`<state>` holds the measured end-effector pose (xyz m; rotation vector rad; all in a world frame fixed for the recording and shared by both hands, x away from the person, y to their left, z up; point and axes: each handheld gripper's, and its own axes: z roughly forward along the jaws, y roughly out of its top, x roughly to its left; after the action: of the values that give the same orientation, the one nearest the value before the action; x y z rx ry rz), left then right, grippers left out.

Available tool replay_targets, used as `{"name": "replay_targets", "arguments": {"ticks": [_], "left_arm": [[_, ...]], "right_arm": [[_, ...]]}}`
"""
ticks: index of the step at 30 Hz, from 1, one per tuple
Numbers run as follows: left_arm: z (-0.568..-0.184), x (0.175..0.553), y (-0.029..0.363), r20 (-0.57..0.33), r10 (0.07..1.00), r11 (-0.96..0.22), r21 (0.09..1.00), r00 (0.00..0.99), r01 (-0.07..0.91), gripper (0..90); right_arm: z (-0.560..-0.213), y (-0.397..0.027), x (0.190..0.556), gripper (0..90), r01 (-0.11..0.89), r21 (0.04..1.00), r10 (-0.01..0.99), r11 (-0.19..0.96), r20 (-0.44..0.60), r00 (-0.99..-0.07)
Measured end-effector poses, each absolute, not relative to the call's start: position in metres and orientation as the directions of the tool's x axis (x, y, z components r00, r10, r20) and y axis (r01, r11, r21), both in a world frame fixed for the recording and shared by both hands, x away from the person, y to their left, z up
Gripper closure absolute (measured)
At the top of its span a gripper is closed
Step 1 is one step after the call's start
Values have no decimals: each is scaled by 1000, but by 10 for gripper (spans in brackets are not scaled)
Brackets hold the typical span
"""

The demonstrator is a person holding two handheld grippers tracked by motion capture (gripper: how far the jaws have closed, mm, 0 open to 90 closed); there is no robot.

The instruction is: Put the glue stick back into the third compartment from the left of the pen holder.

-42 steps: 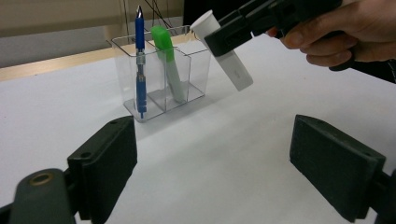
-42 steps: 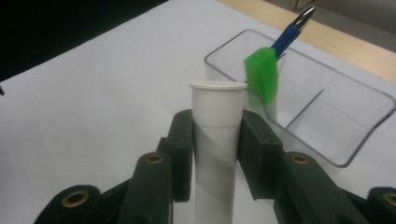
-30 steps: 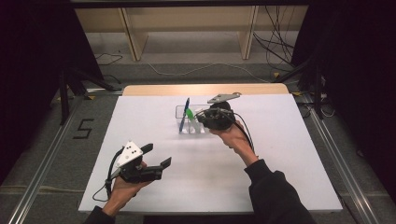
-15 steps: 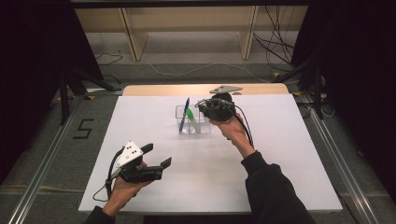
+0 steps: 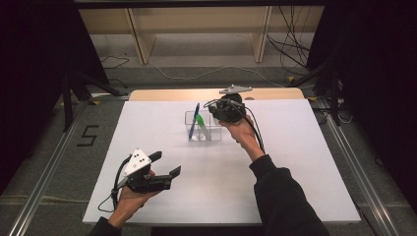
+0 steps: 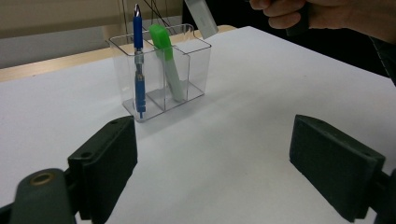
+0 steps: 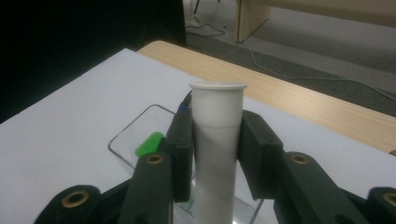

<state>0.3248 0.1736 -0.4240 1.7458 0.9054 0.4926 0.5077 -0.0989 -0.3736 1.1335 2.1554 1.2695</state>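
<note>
Clear three-slot holder [image 6: 161,70] stands toward the far middle of the white desk [image 5: 295,162]. One end slot holds a blue pen [image 6: 138,60], upright. The middle slot holds a green-capped marker [image 6: 166,60], leaning. The slot at the other end looks empty.

Right gripper [image 7: 215,140]: fingers [image 7: 180,149] pinch a white tube [image 7: 215,154] with a flanged end. Cannot tell whether it is a marker or a glue stick. In the high view this gripper [image 5: 216,112] hangs over the holder's right end, and the tube's end shows above the holder's back edge in the left gripper view. It is not yet in a slot.

Left gripper [image 5: 164,164]: low over the near left of the desk, fingers [image 6: 107,158] spread wide, nothing between them, well apart from the holder.

Judgement: two items stowed, a third in transit. Remaining: line the tube up over the empty slot, lower it in, release. No other loose items on the desk, so this is likely the last piece.
</note>
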Motion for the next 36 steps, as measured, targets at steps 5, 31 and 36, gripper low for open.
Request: {"name": "replay_targets", "arguments": {"ticks": [5,31,36], "left_arm": [[-424,325,174,-100,773,-154,928,627,338,147],[-423,325,175,-95,773,-158,929,627,335,147],[-423,325,175,-94,773,-159,929,627,334,147]], "right_arm": [[-375,-97,512,677,445,858,811,254,61,-581],[-386,-94,525,677,459,860,843,222,67,-534],[-388,-93,526,677,464,859,847,219,69,-527]]}}
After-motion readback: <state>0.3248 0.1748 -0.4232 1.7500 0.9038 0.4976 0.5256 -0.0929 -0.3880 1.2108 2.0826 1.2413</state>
